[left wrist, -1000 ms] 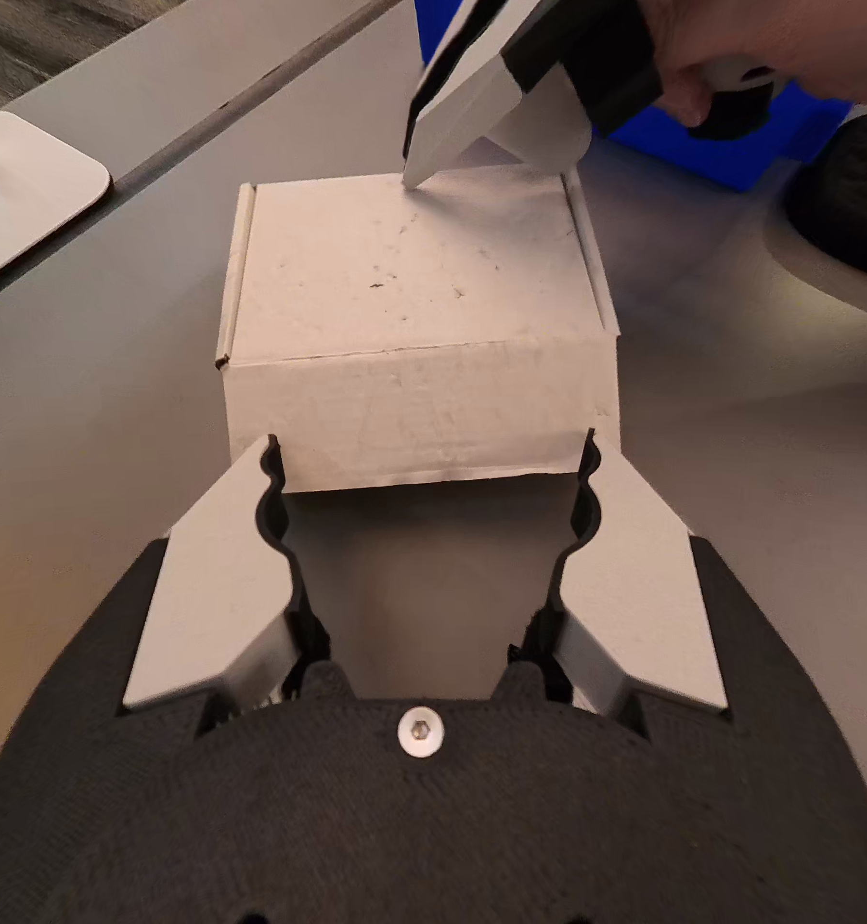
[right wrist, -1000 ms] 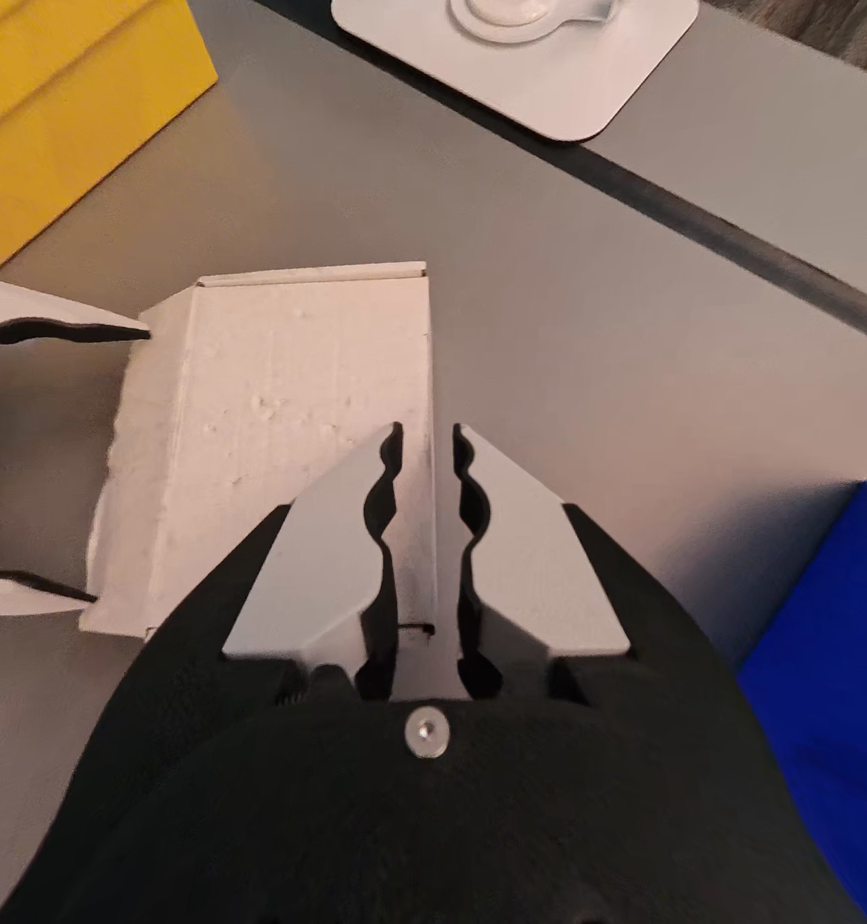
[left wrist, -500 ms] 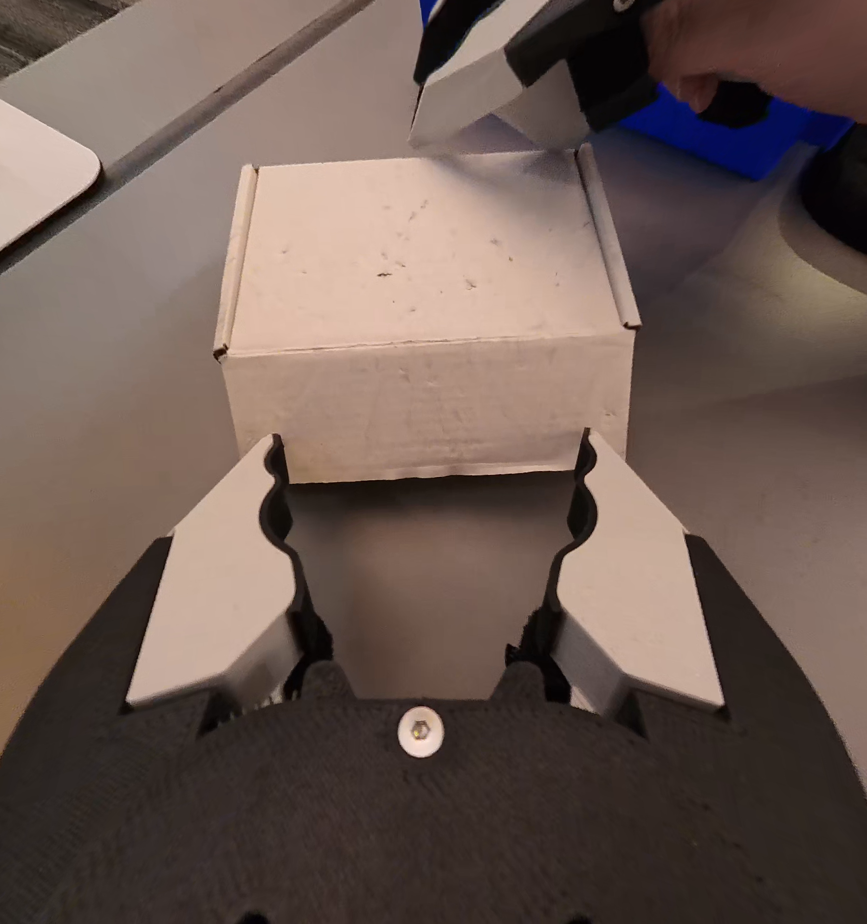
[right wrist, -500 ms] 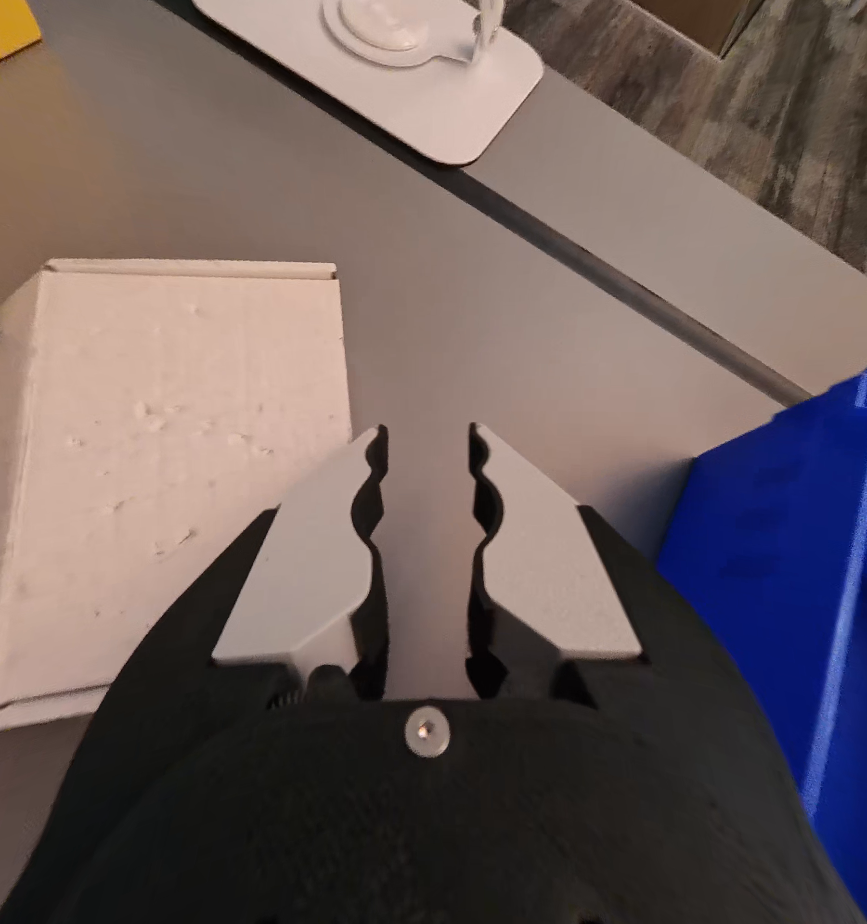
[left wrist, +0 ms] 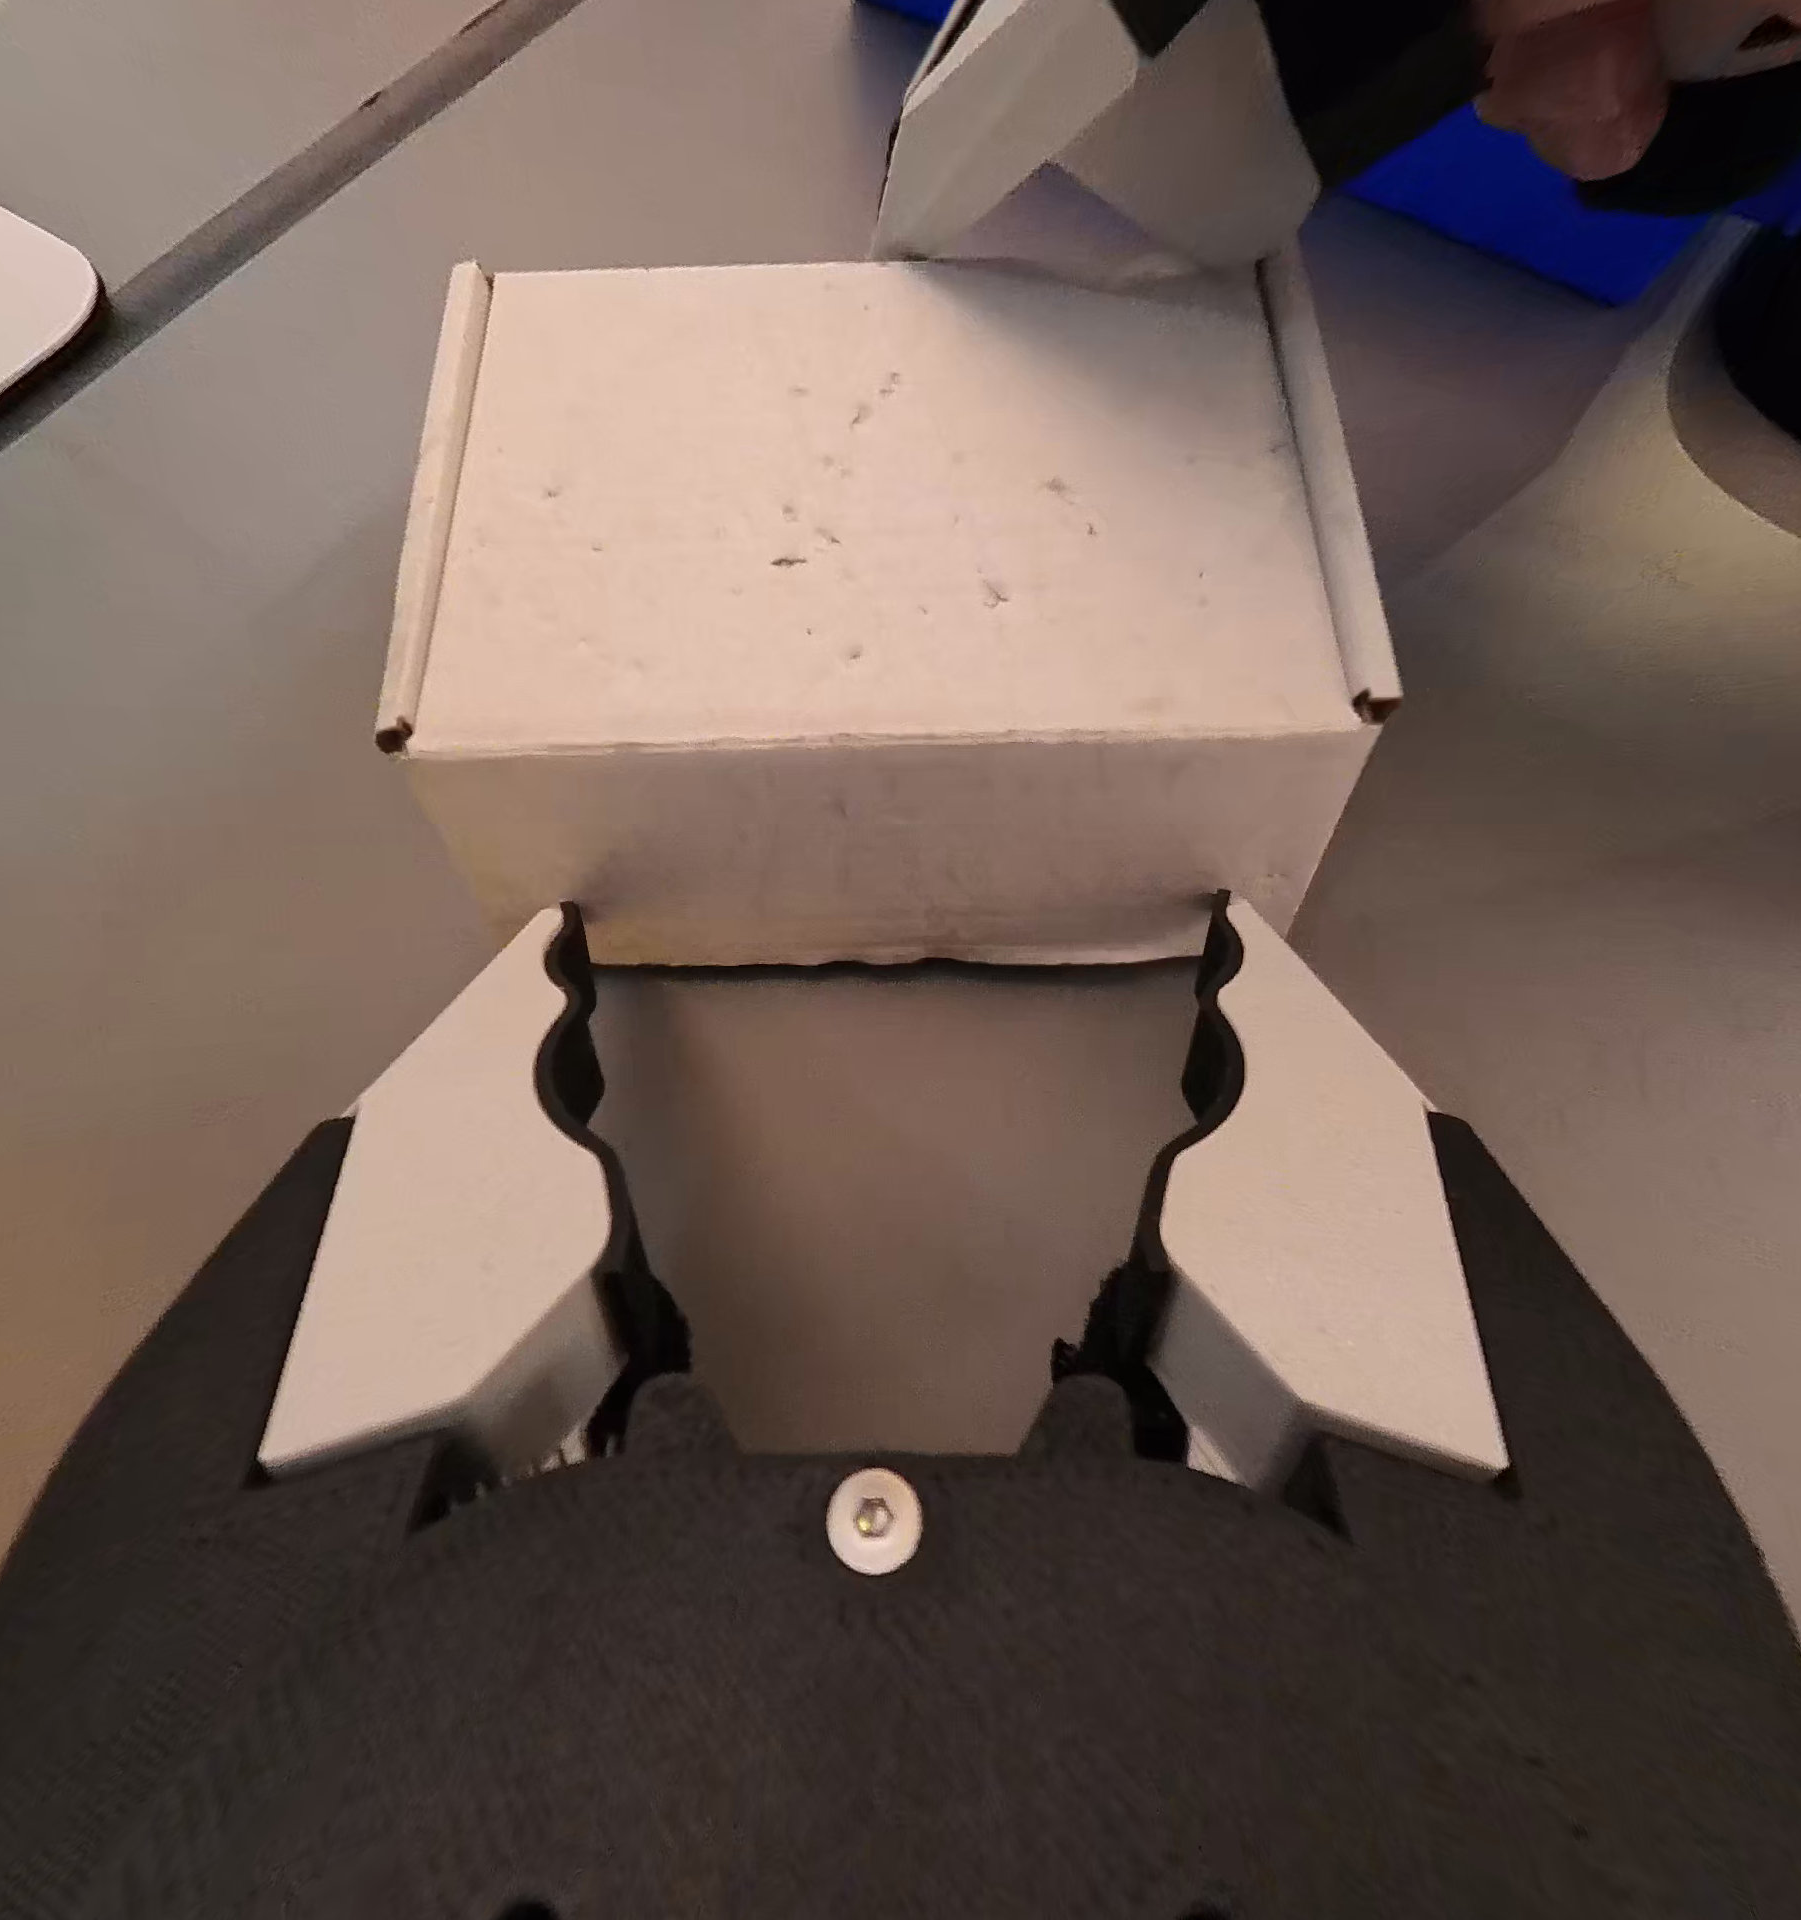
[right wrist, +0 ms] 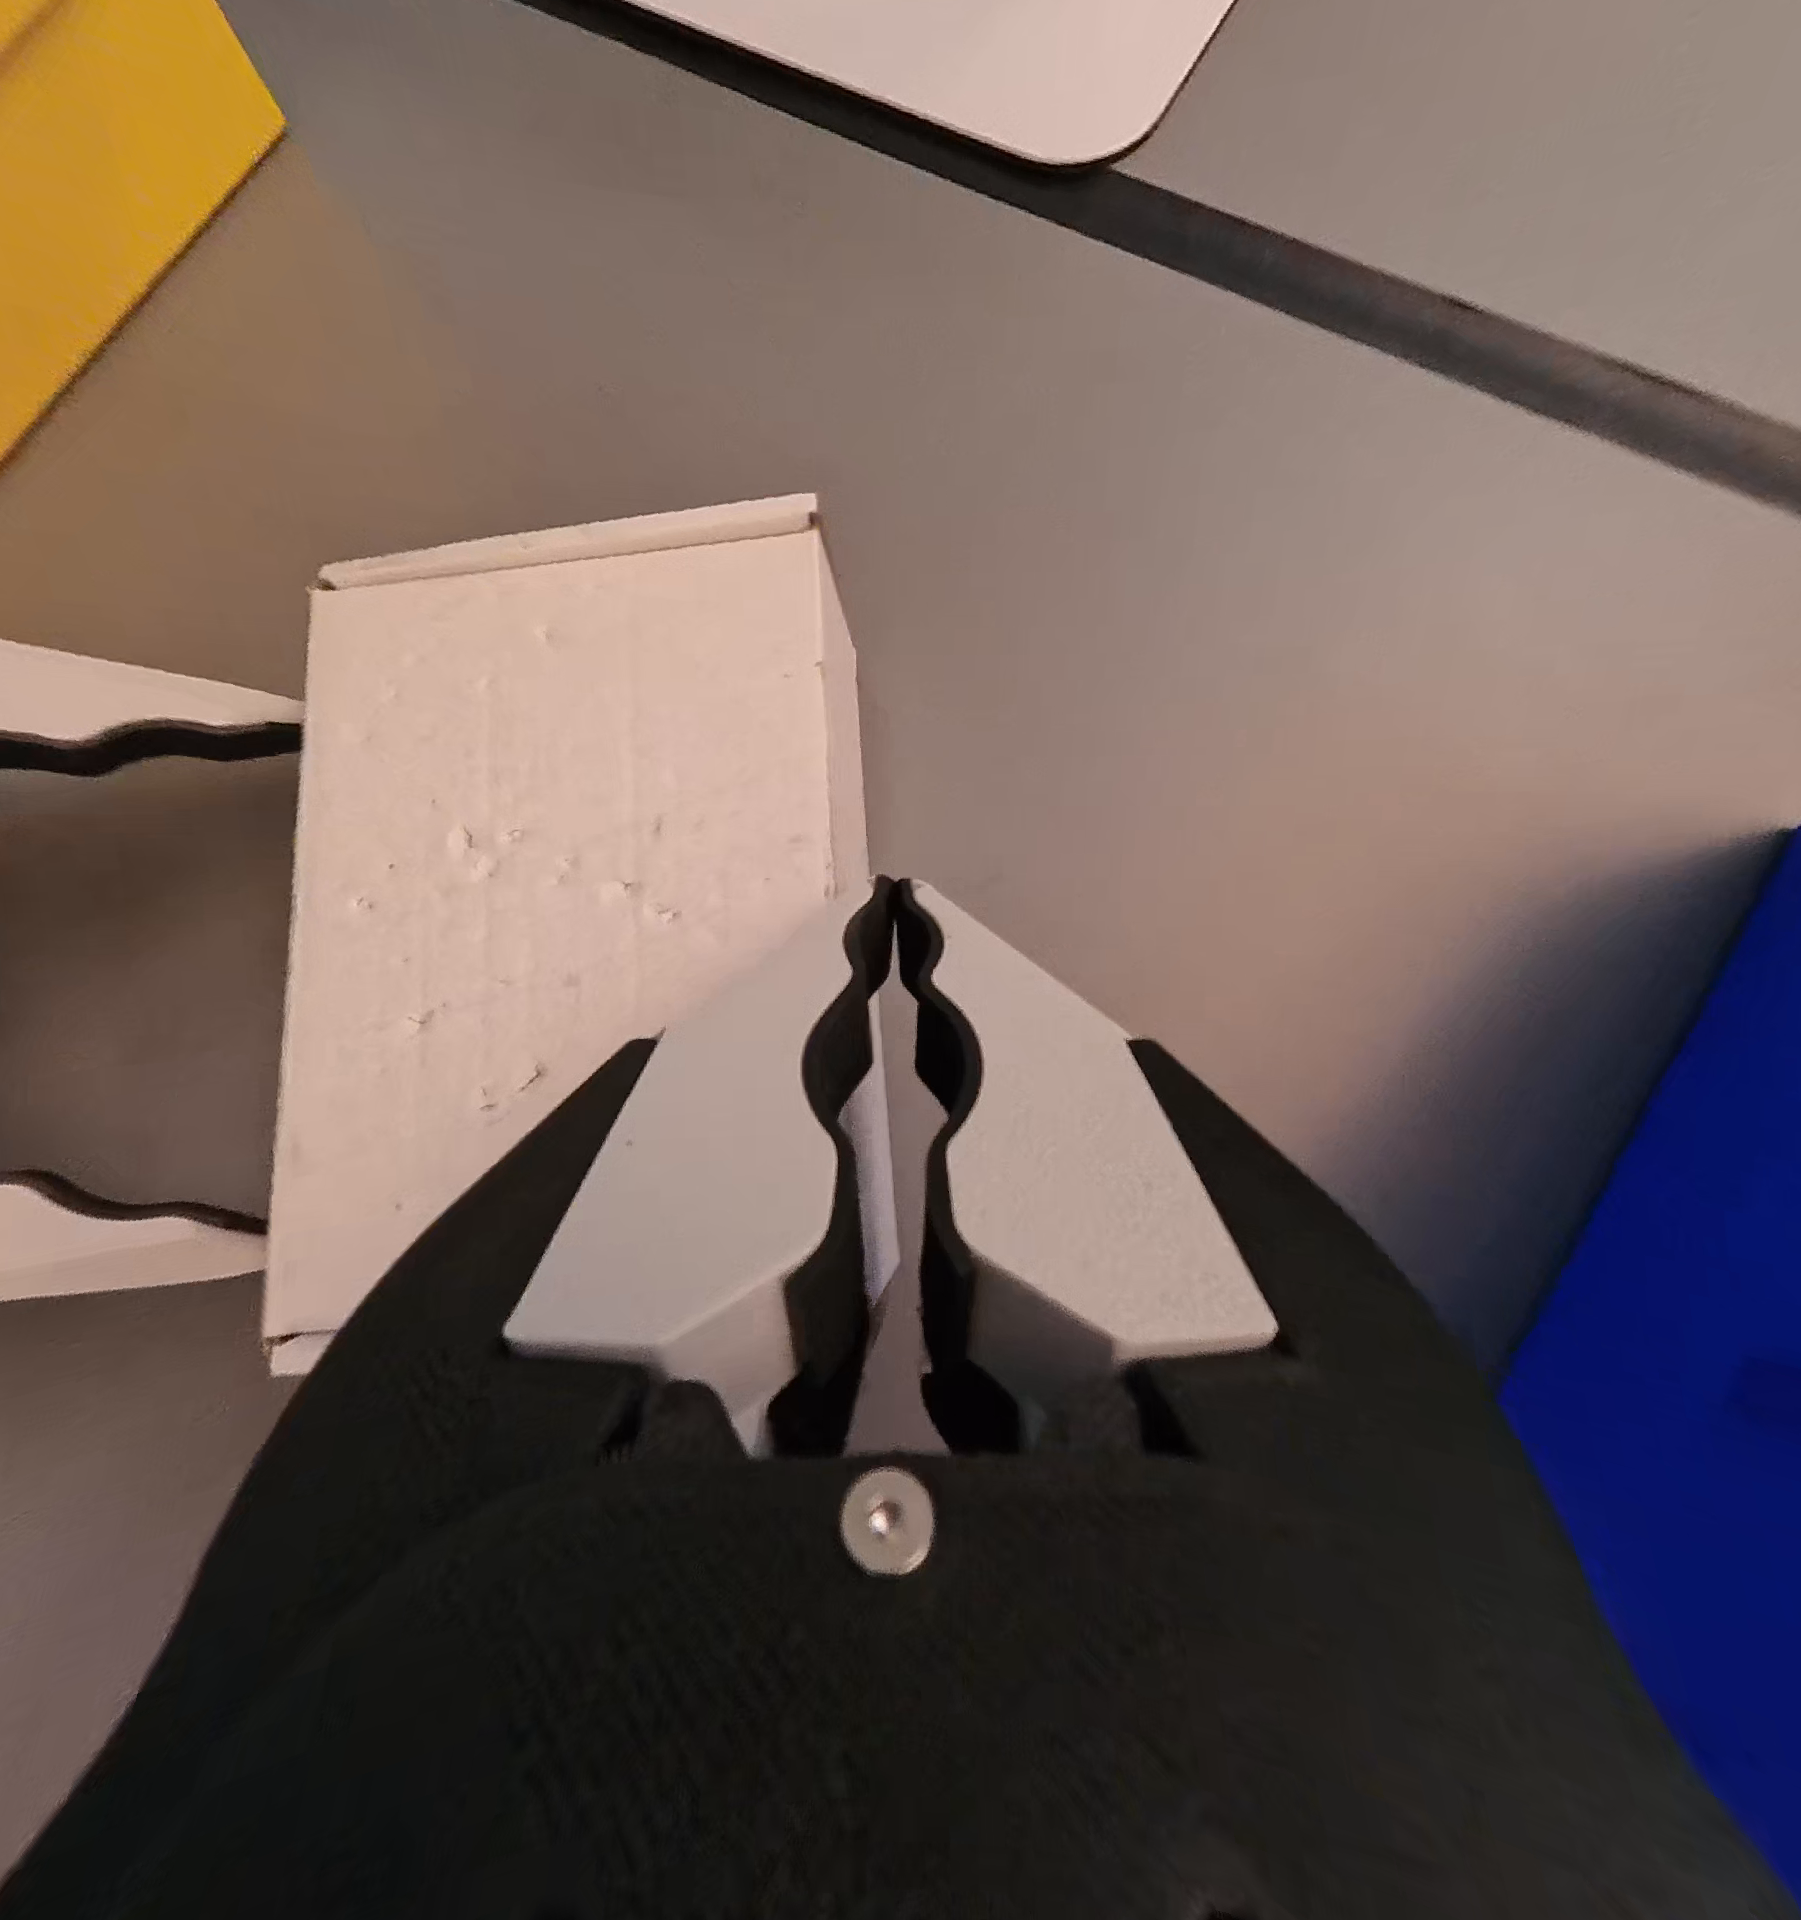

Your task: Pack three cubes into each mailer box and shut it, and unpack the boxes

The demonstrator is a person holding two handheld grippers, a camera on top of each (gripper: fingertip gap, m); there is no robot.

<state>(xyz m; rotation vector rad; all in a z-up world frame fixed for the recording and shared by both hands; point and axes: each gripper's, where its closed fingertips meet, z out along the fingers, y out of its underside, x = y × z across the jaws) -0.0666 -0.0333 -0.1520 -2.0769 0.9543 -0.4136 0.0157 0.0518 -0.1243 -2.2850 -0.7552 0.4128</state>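
1. Left wrist view: left gripper [left wrist: 891,925] has its fingers spread wide and empty, tips at the near front wall of the white mailer box [left wrist: 875,520], low by the bottom edge. I can't tell whether they touch it. Box sits shut on the grey surface [left wrist: 200,790], lid flat, side flaps rolled along both edges.
2. Same view: right gripper [left wrist: 1062,223] comes down at the far right corner of the lid, held by a hand [left wrist: 1592,94]. Blue bin [left wrist: 1498,208] is behind it, white pad [left wrist: 2,301] far left.
3. Right wrist view: right gripper [right wrist: 893,894] has its fingers pressed together, nothing visibly pinched, tips over the box's [right wrist: 563,883] back edge. Contact with the lid is unclear. Yellow box [right wrist: 75,229] is top left, blue bin [right wrist: 1706,1195] right. No cubes visible.
4. Judgement: step is either seating the lid shut or starting to open it, can't say which.
5. To do it well: brace the front wall with the left fingers so the box doesn't slide, and push straight down near the back edge, not on the corner, or the box may tip or skate.
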